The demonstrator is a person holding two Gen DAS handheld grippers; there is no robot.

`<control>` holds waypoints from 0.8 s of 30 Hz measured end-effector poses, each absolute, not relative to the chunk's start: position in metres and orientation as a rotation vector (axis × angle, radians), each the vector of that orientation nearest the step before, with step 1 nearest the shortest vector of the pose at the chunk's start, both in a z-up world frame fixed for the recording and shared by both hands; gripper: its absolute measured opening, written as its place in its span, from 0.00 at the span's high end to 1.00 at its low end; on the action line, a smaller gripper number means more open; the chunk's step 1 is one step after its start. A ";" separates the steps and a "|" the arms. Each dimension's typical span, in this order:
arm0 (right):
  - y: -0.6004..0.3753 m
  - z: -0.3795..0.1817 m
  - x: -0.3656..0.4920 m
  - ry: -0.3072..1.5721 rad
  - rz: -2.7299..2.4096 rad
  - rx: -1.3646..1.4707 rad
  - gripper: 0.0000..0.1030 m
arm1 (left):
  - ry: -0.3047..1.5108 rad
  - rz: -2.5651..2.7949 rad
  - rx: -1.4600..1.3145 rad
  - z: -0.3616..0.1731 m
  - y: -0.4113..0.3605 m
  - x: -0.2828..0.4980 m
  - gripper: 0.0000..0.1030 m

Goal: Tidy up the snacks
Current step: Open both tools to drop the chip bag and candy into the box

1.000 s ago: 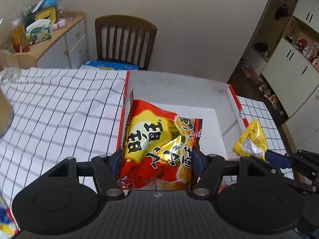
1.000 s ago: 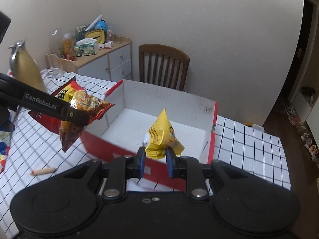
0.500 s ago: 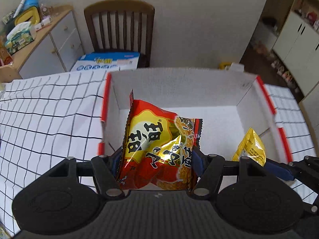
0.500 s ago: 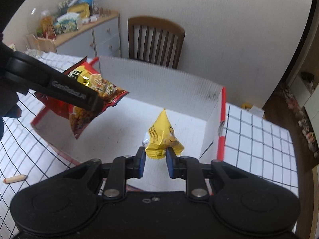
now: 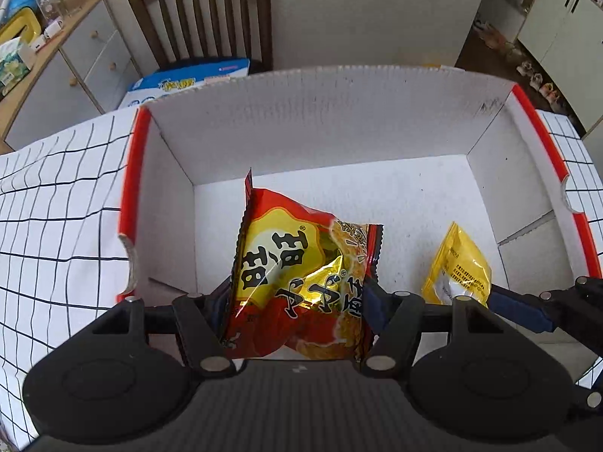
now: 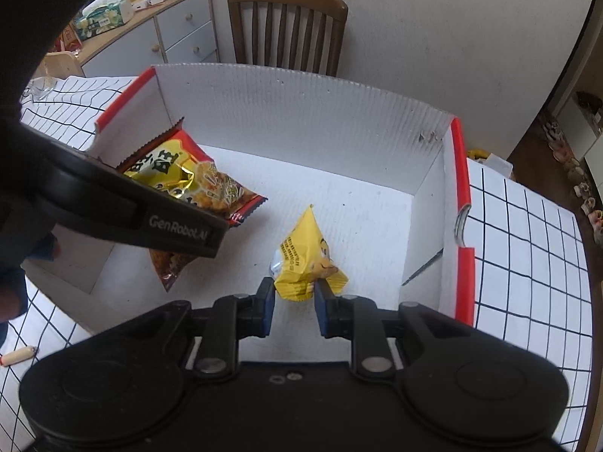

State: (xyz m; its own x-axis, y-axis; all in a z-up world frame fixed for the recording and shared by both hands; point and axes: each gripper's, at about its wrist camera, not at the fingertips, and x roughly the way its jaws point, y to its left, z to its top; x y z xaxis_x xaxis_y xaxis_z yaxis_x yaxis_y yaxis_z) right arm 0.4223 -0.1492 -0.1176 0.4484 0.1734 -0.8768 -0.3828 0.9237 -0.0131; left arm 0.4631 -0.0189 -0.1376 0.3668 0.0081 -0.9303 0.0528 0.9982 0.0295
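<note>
The red snack bag's [image 5: 301, 282] lower edge is hidden behind the left hand-held gripper [image 5: 297, 301], whose widely spread fingers pinch its sides. The right hand-held gripper [image 6: 290, 301], nearly closed, pinches the small yellow packet [image 6: 305, 263]. Both hang inside the white box [image 5: 339, 124] on the checked tabletop [image 5: 56, 188]; whether either touches the floor is unclear.

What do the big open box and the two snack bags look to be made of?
Red-edged white box: likely corrugated cardboard, matte; fluted ribs show along its walls. Red-and-yellow snack bag: glossy foil-like plastic film, with glare and creases. Small yellow packet: shiny crinkled plastic film.
</note>
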 end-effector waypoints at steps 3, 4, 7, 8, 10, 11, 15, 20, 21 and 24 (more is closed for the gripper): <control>-0.148 -0.122 0.425 1.065 0.341 -0.237 0.79 | 1.222 -0.039 0.069 -0.143 -0.021 0.465 0.36; -0.148 -0.124 0.425 1.068 0.337 -0.238 0.79 | 1.231 -0.041 0.070 -0.145 -0.022 0.466 0.36; -0.149 -0.126 0.426 1.073 0.326 -0.246 0.78 | 1.248 -0.034 0.065 -0.149 -0.022 0.466 0.36; -0.149 -0.126 0.427 1.073 0.322 -0.248 0.78 | 1.256 -0.034 0.058 -0.150 -0.021 0.466 0.35; -0.149 -0.126 0.427 1.076 0.318 -0.246 0.76 | 1.276 -0.029 0.046 -0.153 -0.020 0.468 0.35; -0.150 -0.126 0.427 1.077 0.316 -0.244 0.74 | 1.281 -0.031 0.041 -0.154 -0.019 0.468 0.34; -0.154 -0.122 0.425 1.069 0.308 -0.228 0.72 | 1.272 -0.034 0.022 -0.154 -0.018 0.466 0.32; -0.158 -0.113 0.419 1.056 0.312 -0.223 0.65 | 1.231 -0.037 0.034 -0.146 -0.022 0.459 0.28; -0.159 -0.111 0.418 1.051 0.311 -0.225 0.64 | 1.215 -0.035 0.048 -0.142 -0.024 0.457 0.28; -0.162 -0.103 0.413 1.036 0.312 -0.219 0.61 | 1.182 -0.036 0.054 -0.131 -0.025 0.450 0.28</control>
State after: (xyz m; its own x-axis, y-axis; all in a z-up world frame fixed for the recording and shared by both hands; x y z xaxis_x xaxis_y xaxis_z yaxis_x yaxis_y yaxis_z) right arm 0.4127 -0.1624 -0.1027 0.4722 0.1496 -0.8687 -0.3546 0.9345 -0.0318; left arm 0.4503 -0.0251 -0.1309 0.3787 0.0002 -0.9255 0.0563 0.9981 0.0233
